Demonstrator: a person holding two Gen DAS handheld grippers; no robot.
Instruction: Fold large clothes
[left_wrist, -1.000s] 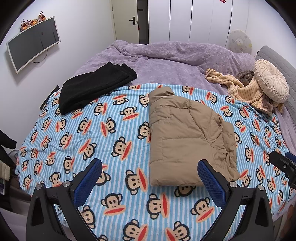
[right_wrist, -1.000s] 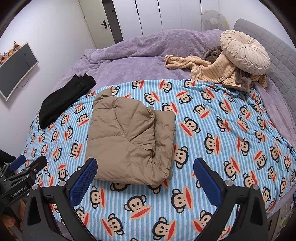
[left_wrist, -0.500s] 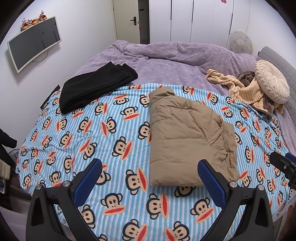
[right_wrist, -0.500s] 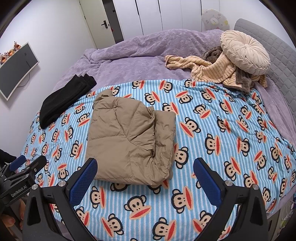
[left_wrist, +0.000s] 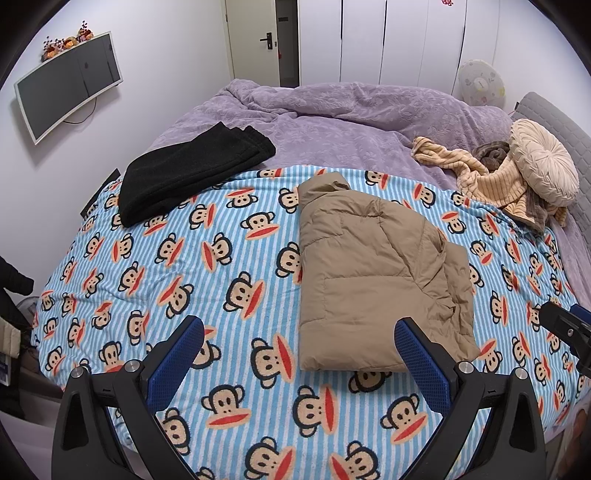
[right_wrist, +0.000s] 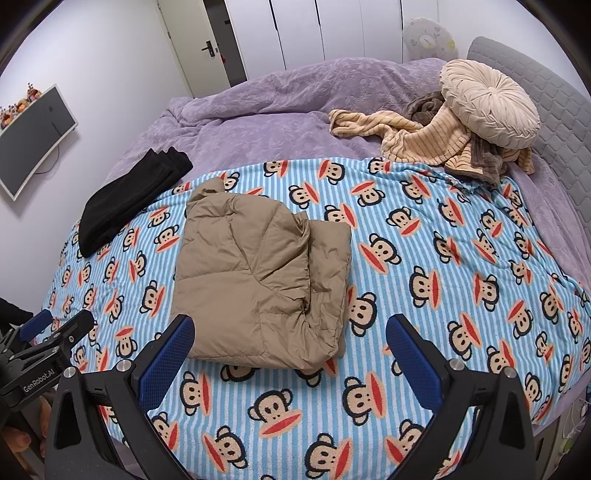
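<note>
Tan puffer jacket (left_wrist: 373, 291) lies folded into a neat, puffy rectangle, collar pointing away, flat on the monkey-print blanket (left_wrist: 207, 266), untouched.

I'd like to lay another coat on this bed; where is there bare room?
Open monkey-print blanket lies between the folded tan jacket and the bed's right edge, and between the jacket and the black garment. The striped throw and round cushion crowd the headboard corner.
</note>
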